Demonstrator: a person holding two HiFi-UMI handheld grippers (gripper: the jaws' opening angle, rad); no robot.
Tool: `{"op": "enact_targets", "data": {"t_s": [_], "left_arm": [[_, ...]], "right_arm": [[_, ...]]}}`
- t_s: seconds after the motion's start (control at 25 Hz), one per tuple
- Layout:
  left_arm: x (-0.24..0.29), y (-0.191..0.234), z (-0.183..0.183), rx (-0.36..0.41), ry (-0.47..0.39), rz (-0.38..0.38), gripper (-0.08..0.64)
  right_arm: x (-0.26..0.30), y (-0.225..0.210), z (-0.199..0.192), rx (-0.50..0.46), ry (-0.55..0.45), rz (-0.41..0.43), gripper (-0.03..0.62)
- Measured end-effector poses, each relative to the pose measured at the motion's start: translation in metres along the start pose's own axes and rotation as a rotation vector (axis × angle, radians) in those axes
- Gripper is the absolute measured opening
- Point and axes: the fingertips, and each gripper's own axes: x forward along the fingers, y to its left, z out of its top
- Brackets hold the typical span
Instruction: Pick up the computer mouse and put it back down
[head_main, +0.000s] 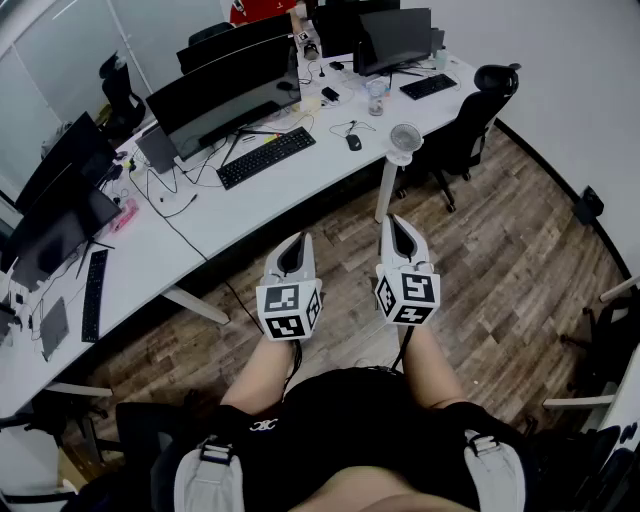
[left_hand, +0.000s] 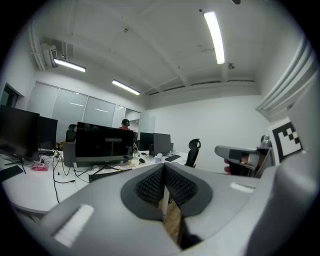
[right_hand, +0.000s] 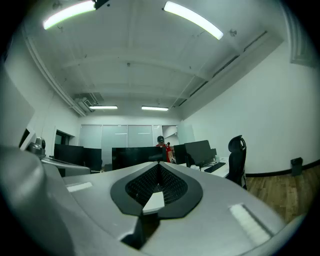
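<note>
**Head view.** The mouse (head_main: 353, 142) lies on the white desk (head_main: 250, 215) at upper centre of the frame. It is near the desk's front edge and to the right of a black keyboard (head_main: 266, 157), apart from it. A white post with a round head (head_main: 403, 143) stands at that edge just right of the mouse, and a black office chair (head_main: 468, 128) is farther right. Bare wooden floor (head_main: 500, 260) lies open between the desk edge and the two tools.

The left hand-held gripper (head_main: 295, 240) and the right hand-held gripper (head_main: 400, 222) are side by side at lower centre, over the floor. Both point toward the desk and are well apart from the mouse.

**Gripper views.** The jaws of the left hand-held gripper (left_hand: 164, 172) meet with nothing between them, and so do those of the right hand-held gripper (right_hand: 157, 170). These views alone show the ceiling lights (right_hand: 192, 19). The mouse cannot be made out in them, while the chair (right_hand: 236, 159) appears at right.
</note>
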Motion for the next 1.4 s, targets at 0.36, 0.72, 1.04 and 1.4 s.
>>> {"op": "enact_targets", "data": {"t_s": [0.36,0.72,1.04,1.4], "left_arm": [[0.012,-0.010,0.000,-0.002,0.004,0.004,0.054],[0.034,-0.032,0.000,-0.020,-0.002,0.006,0.054],[0.048,-0.053,-0.010,-0.016,0.012,0.013,0.054],[0.082,-0.055,-0.010,0.012,0.010,0.006,0.054]], "right_arm": [[0.007,-0.013,0.000,0.027,-0.008,0.007,0.005],[0.012,-0.040,0.002,0.025,-0.019,0.026,0.004],[0.015,-0.060,-0.006,0.035,-0.003,0.050,0.005],[0.043,-0.075,-0.014,0.042,-0.003,0.054,0.004]]}}
